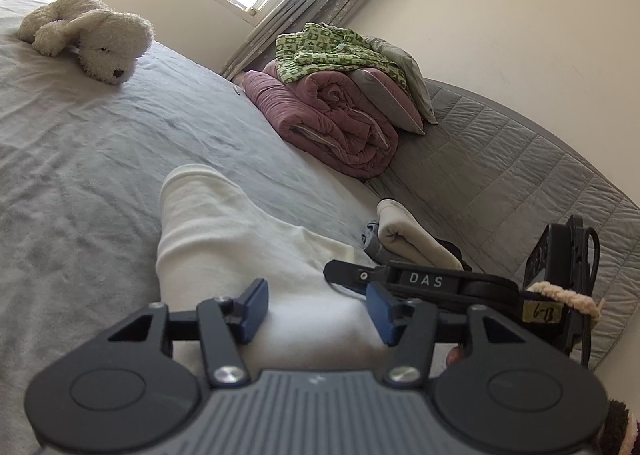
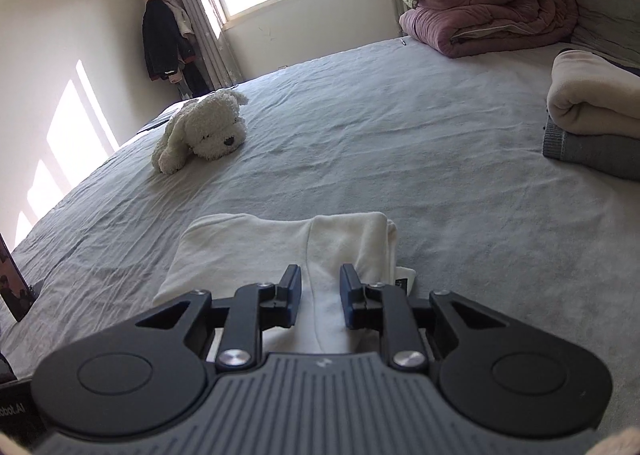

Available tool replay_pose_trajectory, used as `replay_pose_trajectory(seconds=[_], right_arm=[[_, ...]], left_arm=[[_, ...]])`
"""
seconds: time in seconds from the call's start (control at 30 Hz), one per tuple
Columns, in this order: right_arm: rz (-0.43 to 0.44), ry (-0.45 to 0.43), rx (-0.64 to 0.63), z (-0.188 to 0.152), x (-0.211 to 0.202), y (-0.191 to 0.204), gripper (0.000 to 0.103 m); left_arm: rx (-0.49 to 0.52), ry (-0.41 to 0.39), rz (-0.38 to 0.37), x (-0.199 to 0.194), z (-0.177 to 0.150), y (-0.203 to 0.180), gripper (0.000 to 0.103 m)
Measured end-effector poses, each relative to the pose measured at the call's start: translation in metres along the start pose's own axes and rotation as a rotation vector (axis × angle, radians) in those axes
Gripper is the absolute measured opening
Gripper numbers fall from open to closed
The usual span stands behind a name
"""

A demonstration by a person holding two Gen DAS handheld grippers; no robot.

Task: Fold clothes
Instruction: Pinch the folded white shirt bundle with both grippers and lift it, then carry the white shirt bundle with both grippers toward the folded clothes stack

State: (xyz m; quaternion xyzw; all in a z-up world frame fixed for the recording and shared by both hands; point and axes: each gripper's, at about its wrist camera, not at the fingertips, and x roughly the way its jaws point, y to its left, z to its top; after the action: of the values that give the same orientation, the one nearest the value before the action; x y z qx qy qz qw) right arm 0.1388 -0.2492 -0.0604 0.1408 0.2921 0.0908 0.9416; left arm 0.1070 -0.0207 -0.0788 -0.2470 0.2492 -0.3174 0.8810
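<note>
A white garment (image 1: 224, 239) lies partly folded on the grey bed sheet (image 1: 80, 143). My left gripper (image 1: 316, 311) is open just above it, with white cloth between the blue pads. The other gripper's black body (image 1: 424, 281) shows to its right. In the right wrist view the garment (image 2: 280, 243) lies folded in front of my right gripper (image 2: 320, 297), which is open over its near edge, the pads a small gap apart. I cannot tell whether the pads touch the cloth.
A white plush dog (image 2: 204, 131) lies on the sheet to the left. Folded cream and grey clothes (image 2: 592, 115) are stacked at the right. A rolled pink quilt (image 2: 488, 7) with green cloth and pillows sits by the padded headboard (image 1: 500, 175).
</note>
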Motion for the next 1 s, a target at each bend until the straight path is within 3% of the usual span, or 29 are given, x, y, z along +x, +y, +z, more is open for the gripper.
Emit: replay_pose_trajectory(seconds=[0.17,0.4,0.67,0.77,0.83,1.0], right_arm=[[0.017,-0.022,0.023,-0.002,-0.007,-0.004,0.016],[0.018,-0.077,-0.024,-0.002,-0.040,0.004,0.029],[0.014,-0.042,-0.003,-0.010,-0.056,-0.004,0.029],[0.008,-0.027,0.028,-0.011,-0.057,-0.010,0.029],[0.003,-0.030,0.041,-0.010,-0.061,-0.012,0.041],[0.003,-0.029,0.091,-0.008,-0.070,-0.018,0.055]], left_arm=[[-0.033,-0.017,-0.039,-0.010,0.013,0.001,0.054],[-0.010,0.005,-0.069,-0.007,0.012,-0.002,0.042],[0.121,0.076,-0.086,0.003,-0.007,-0.022,0.042],[0.108,0.110,-0.134,-0.001,-0.008,-0.027,0.047],[0.120,0.146,-0.168,-0.004,-0.010,-0.032,0.053],[0.172,0.182,-0.152,-0.009,-0.016,-0.043,0.060]])
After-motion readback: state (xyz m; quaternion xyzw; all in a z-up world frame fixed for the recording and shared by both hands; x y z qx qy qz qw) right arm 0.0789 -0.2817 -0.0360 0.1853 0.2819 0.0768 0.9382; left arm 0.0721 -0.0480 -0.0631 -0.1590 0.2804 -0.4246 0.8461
